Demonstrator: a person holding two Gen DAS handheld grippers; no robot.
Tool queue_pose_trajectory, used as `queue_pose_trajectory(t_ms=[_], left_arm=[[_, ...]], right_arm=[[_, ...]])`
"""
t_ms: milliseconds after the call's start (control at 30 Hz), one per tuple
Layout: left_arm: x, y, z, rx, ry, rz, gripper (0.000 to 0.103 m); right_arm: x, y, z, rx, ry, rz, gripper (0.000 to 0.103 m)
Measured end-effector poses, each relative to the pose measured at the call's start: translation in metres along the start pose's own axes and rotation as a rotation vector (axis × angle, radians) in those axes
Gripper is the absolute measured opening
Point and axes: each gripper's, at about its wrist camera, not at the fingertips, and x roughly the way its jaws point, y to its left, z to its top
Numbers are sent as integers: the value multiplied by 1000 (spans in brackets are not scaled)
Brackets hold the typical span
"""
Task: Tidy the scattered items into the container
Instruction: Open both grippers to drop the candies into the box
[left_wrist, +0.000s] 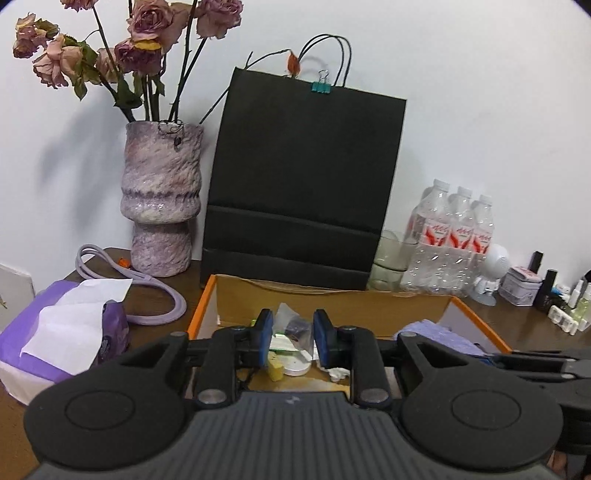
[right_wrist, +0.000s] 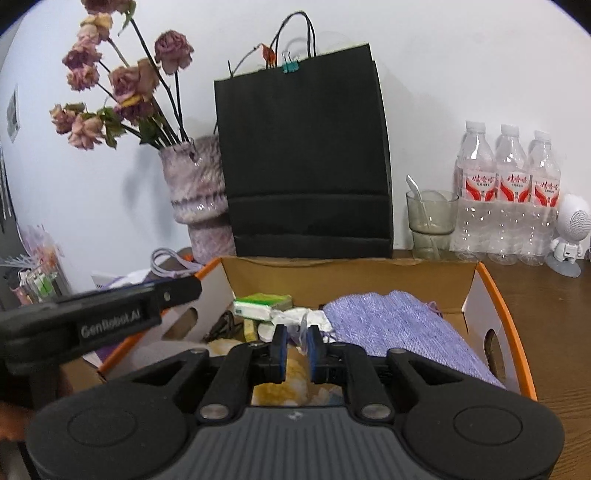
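both of my grippers hang over the open cardboard box (right_wrist: 491, 291) with the orange rim, which stands on the wooden table (right_wrist: 546, 295) in front of a black paper bag (right_wrist: 306, 155); i keep them here because this box is the container the task names. left gripper (left_wrist: 293, 339): jaws parted with a clear gap, nothing between the blue pads (left_wrist: 266, 334); the clutter seen through the gap lies on the box floor below, so i judge this tool released. right gripper (right_wrist: 295, 349): jaws set closer together yet still apart, and a bit of clear wrapping shows just ahead of the tips; i cannot tell whether it is pinched or merely lying behind them. already inside the box: a folded lilac cloth (right_wrist: 388, 321) along the right wall, a green-and-white packet (right_wrist: 262, 304) toward the back, a small yellow piece (left_wrist: 275, 369), a white round lid (left_wrist: 295, 367) and crumpled plastic. outside it, to the left, a purple tissue pack (left_wrist: 55, 339) and a looped lilac cord (left_wrist: 162, 306) rest on the table, apart from the box wall; i judge these the likeliest items left to gather. the vase of dried roses (left_wrist: 162, 199) and water bottles (right_wrist: 509, 192) at the wall look like fixtures, not scatter.
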Motion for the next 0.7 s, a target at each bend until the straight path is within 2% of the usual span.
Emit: queue_pose_trajectory(t_ms=[33, 67, 100, 267, 433, 700], left_arm=[[0, 0, 0, 0, 6, 11, 59], [-1, 0, 0, 1, 10, 22, 94], [-3, 0, 2, -2, 3, 39, 103], [-19, -2, 8, 5, -23, 77, 103], [-32, -3, 11, -36, -26, 51, 103], [-69, -16, 3, -9, -57, 30, 103]], right_arm=[[0, -2, 0, 4, 9, -3, 40], [0, -4, 1, 10, 16, -8, 71], [-2, -5, 2, 11, 18, -16, 102], [-19, -1, 11, -23, 5, -51, 103], [-36, 2, 14, -31, -15, -62, 103], [-62, 8, 4, -34, -16, -83, 103]])
